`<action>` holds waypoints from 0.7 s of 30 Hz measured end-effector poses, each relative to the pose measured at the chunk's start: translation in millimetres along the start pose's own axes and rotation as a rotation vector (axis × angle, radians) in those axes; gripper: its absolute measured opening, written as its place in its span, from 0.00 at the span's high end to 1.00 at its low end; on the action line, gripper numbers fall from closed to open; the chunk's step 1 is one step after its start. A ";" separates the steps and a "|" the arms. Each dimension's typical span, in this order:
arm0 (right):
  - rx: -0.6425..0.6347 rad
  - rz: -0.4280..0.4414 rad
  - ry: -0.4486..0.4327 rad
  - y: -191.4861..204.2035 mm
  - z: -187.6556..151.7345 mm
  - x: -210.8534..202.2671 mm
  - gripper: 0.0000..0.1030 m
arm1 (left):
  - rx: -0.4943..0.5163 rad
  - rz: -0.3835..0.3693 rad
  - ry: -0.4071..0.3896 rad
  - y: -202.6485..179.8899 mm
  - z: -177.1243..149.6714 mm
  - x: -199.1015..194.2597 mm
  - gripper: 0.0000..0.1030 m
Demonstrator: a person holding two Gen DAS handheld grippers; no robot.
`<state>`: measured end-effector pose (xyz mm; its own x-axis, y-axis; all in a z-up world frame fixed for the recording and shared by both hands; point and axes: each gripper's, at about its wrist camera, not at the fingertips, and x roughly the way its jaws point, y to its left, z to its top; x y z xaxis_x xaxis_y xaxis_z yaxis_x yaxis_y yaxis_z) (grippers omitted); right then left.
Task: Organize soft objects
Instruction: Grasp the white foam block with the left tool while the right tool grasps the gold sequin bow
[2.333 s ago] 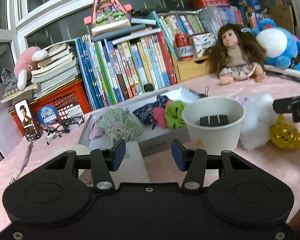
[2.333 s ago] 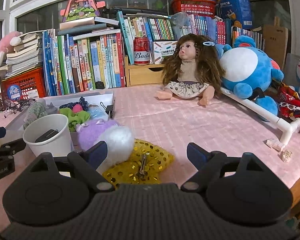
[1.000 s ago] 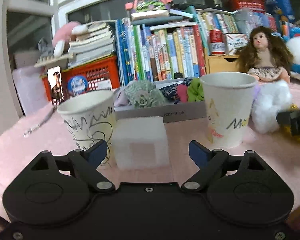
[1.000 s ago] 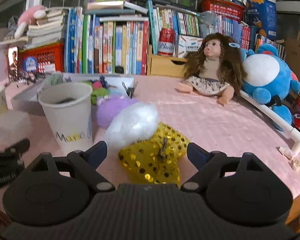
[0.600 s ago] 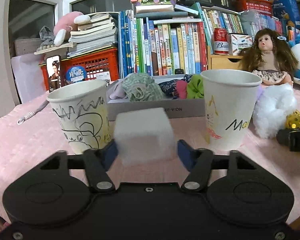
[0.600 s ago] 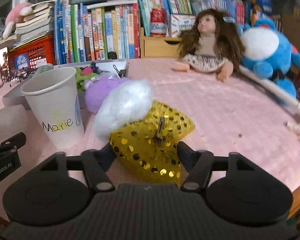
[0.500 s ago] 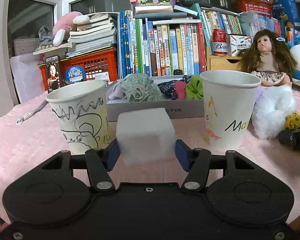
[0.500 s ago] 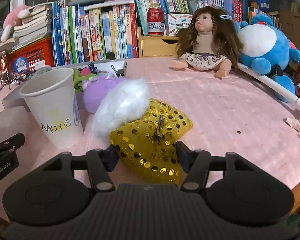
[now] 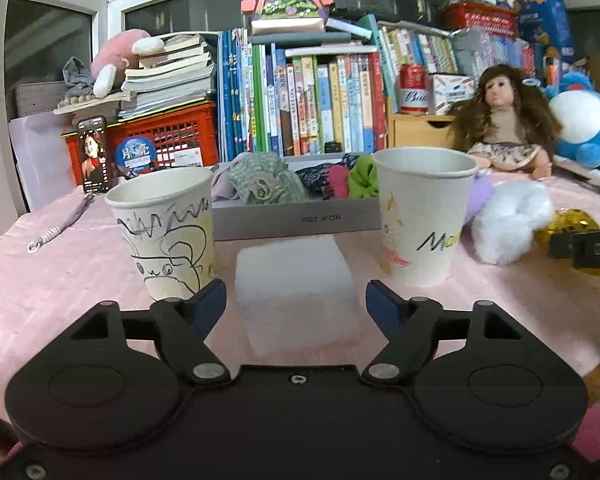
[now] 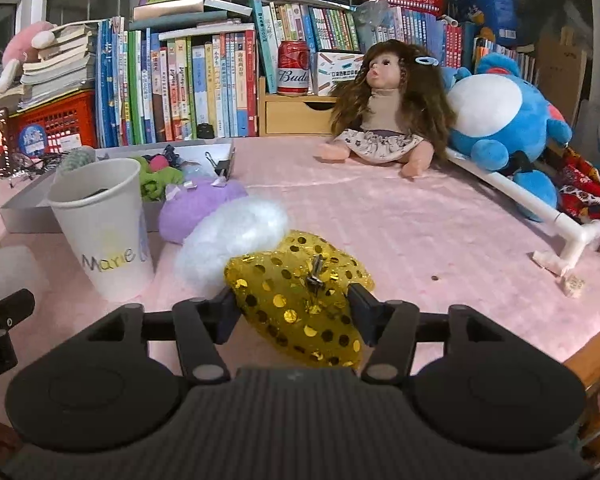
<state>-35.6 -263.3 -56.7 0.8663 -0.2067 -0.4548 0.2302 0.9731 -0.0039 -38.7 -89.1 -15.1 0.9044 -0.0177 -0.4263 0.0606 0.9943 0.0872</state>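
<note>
A white foam block [image 9: 296,296] lies on the pink cloth between the fingers of my left gripper [image 9: 296,306]; the jaws are open, with a small gap on each side of the block. My right gripper [image 10: 294,312] is shut on a gold sequin pouch [image 10: 300,292] that rests on the cloth. A white fluffy ball [image 10: 230,238] and a purple plush [image 10: 196,210] lie just beyond the pouch. A grey tray [image 9: 296,220] holds several cloth scrunchies. Two paper cups flank the foam block: a doodled one [image 9: 166,228] and one marked "Marie" [image 9: 422,216].
A doll [image 10: 384,108] and a blue plush [image 10: 500,116] sit at the back right with a white pipe [image 10: 540,208]. Books, a red crate [image 9: 168,136] and a wooden drawer box [image 10: 296,116] line the back. The table edge [image 10: 596,356] is near right.
My left gripper closed around the foam block, then opened a little, so its jaws now stand off the block. My right gripper closed on the gold sequin pouch.
</note>
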 end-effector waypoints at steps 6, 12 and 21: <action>0.020 0.004 -0.029 -0.4 -2.7 8.9 0.19 | 0.013 0.028 -0.003 -6.4 1.0 15.7 0.21; 0.003 -0.019 -0.040 6.4 -8.1 23.1 0.16 | -0.018 0.010 0.040 -7.7 0.3 28.9 0.24; 0.041 0.006 0.000 2.7 -13.8 27.2 0.42 | -0.075 -0.028 0.074 -0.1 4.0 35.8 0.44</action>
<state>-17.6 -264.9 -81.4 0.8676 -0.2010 -0.4548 0.2430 0.9694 0.0351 -4.5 -90.3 -26.7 0.8689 -0.0403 -0.4933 0.0509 0.9987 0.0082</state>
